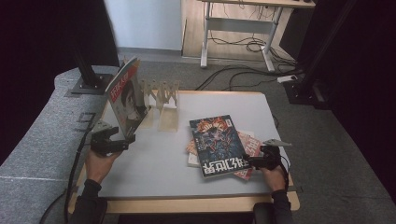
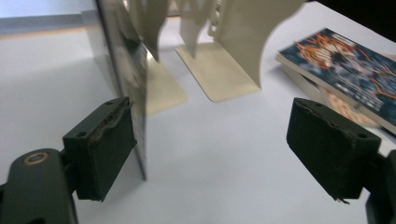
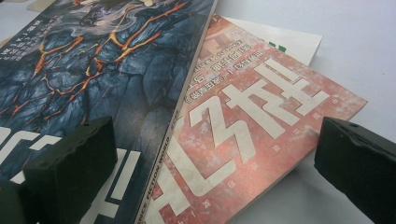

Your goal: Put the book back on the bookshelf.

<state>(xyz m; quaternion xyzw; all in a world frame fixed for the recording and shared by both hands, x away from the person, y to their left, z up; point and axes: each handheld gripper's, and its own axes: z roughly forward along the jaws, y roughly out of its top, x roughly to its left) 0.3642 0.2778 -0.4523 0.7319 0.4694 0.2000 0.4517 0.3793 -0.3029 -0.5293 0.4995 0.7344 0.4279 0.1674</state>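
Observation:
A magazine with a red-and-white cover (image 1: 125,95) (image 2: 123,60) stands upright, leaning on a cream metal bookend rack (image 1: 161,95) (image 2: 224,46) at the table's back left. My left gripper (image 1: 130,138) (image 2: 210,140) is open at its near lower corner. The magazine's edge stands just inside the left jaw, and the other jaw is far off it. At the right lies a pile: a dark blue magazine (image 1: 217,144) (image 3: 93,60) on top, a red one (image 1: 247,144) (image 3: 252,107) under it, a white book (image 3: 285,39) lowest. My right gripper (image 1: 248,161) (image 3: 210,158) is open, low over the pile's near right corner, holding nothing.
The pale table (image 1: 154,172) has a wooden front edge. Bare surface lies between the rack and the pile. Beyond the table stand a desk frame (image 1: 238,28), floor cables (image 1: 233,79) and black stand bases (image 1: 88,84) at both sides.

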